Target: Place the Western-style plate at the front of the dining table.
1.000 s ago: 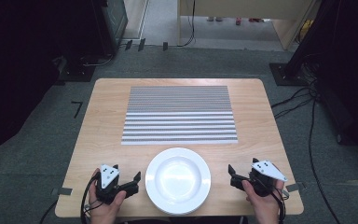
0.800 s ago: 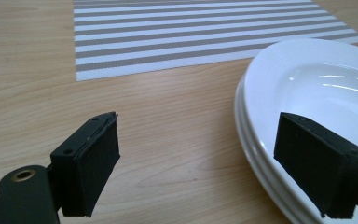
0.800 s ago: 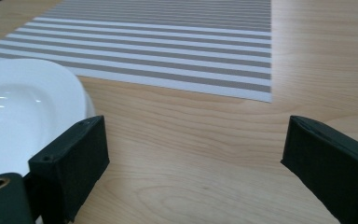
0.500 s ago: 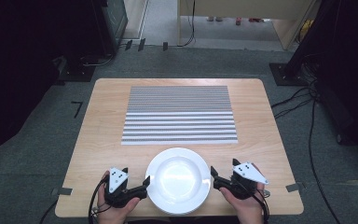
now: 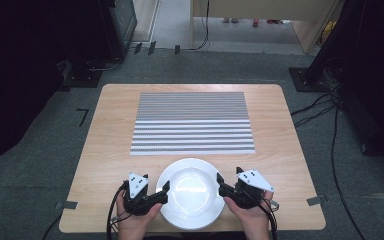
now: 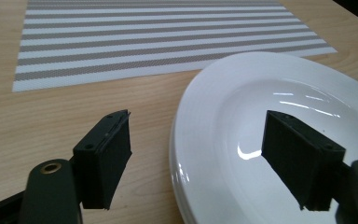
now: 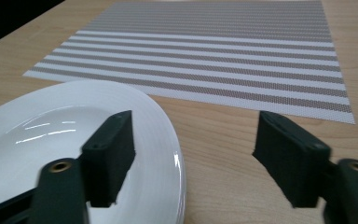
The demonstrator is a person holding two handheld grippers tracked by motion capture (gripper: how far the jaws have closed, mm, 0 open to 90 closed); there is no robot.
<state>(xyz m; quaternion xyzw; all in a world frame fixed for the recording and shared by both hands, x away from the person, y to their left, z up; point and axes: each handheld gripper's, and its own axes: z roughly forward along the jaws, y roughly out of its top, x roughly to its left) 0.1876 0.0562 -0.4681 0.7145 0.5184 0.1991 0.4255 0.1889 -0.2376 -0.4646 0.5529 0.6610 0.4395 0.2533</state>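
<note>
Jaws of your left gripper [image 5: 164, 188] stand apart and straddle the left rim of the plate [image 5: 192, 210]: in the left gripper view one pad [image 6: 107, 154] sits over bare wood outside the rim, the other over the white bowl. They have just been closing, yet neither pad presses the rim. Your right gripper [image 5: 219, 183] mirrors this at the plate's right rim; in the right gripper view [image 7: 193, 161] one pad hangs over the plate [image 7: 74, 135] and the other over the table [image 7: 223, 154]. Its jaws have also just been closing, with the rim between them and a gap on both sides.

Compared with one second ago, both your grippers have moved inward from positions clear of the plate to its edges. The plate has not shifted: it lies flat near the table's [image 5: 110, 150] front edge, just short of the striped mat [image 5: 192, 122], apart from it.
</note>
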